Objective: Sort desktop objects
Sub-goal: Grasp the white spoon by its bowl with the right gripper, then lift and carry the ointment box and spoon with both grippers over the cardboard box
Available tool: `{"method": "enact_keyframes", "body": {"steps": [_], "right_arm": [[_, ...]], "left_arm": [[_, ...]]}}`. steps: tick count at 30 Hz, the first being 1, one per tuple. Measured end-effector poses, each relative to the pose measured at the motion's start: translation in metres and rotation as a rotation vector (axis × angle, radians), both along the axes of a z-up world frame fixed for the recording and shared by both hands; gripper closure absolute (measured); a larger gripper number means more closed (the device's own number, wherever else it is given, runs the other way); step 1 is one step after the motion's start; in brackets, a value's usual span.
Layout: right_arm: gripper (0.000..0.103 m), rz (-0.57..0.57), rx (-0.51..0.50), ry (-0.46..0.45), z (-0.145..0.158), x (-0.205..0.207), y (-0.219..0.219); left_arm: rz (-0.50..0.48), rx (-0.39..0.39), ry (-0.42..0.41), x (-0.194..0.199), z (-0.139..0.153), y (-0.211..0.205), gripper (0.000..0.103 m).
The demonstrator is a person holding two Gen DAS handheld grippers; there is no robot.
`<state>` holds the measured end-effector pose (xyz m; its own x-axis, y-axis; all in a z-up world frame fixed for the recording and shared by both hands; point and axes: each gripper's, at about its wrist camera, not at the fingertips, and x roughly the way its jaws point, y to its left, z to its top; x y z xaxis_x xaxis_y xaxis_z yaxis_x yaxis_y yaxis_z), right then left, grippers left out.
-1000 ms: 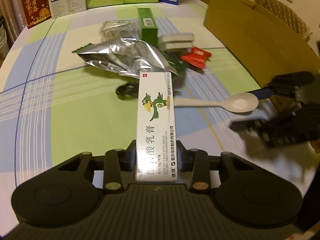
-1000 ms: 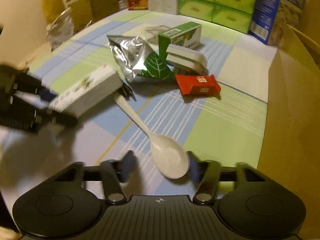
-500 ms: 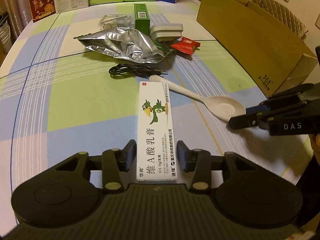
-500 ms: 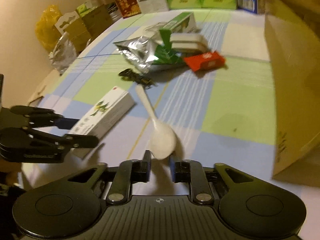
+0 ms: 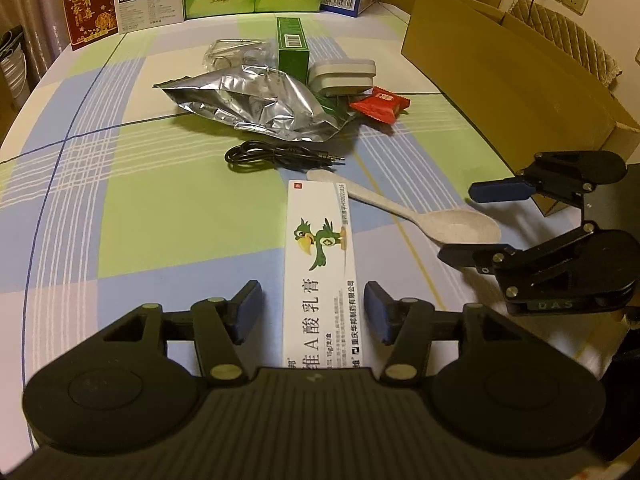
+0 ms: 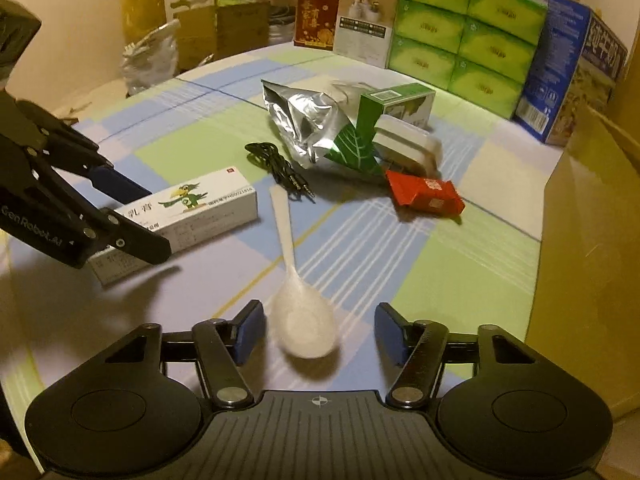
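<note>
Spreading both sets of jaws at once, you have each claw parked over its own item on the worktop (image 5: 120,208). Your left claw (image 5: 312,310) is opening, with the white ointment box (image 5: 320,264) lying flat between the pads and visible gaps on both sides, so nothing is gripped there. Your right claw (image 6: 318,330) is likewise opening around the bowl of the pale spoon (image 6: 304,320), which lies on the checked cloth with its handle running toward the upper middle of the frame. Box and spoon lie side by side at the lower centre of the left view, apart from the unsorted heap higher up: foil bag (image 5: 256,104), black cable (image 5: 276,156), green carton (image 5: 292,52), red packet (image 5: 380,104). That separation looks deliberate, probably a sorted row. The cardboard box (image 5: 500,64) stands at the right edge.
</note>
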<state>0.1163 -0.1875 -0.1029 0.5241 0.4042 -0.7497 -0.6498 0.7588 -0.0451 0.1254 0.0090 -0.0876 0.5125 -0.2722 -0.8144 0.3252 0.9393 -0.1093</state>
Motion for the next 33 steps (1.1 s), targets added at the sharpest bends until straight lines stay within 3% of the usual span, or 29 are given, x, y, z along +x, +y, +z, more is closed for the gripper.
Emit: {"method": "enact_keyframes", "body": {"steps": [5, 17, 23, 30, 33], "right_arm": [[0.072, 0.029, 0.015, 0.005, 0.002, -0.002, 0.005], [0.073, -0.118, 0.088, 0.091, 0.007, 0.002, -0.006], [0.072, -0.061, 0.047, 0.039, 0.005, -0.006, 0.001], [0.070, -0.039, 0.024, 0.015, 0.003, -0.004, 0.003], [0.070, -0.011, -0.017, -0.022, 0.004, -0.009, 0.005]], "left_arm": [[-0.002, -0.003, -0.003, 0.003, 0.000, -0.002, 0.052], [0.000, 0.009, -0.011, 0.006, -0.003, -0.005, 0.052], [-0.012, 0.031, -0.028, 0.010, -0.004, -0.013, 0.053], [-0.019, 0.075, -0.052, 0.012, -0.005, -0.018, 0.070], [-0.020, 0.075, -0.050, 0.013, -0.005, -0.018, 0.070]]}}
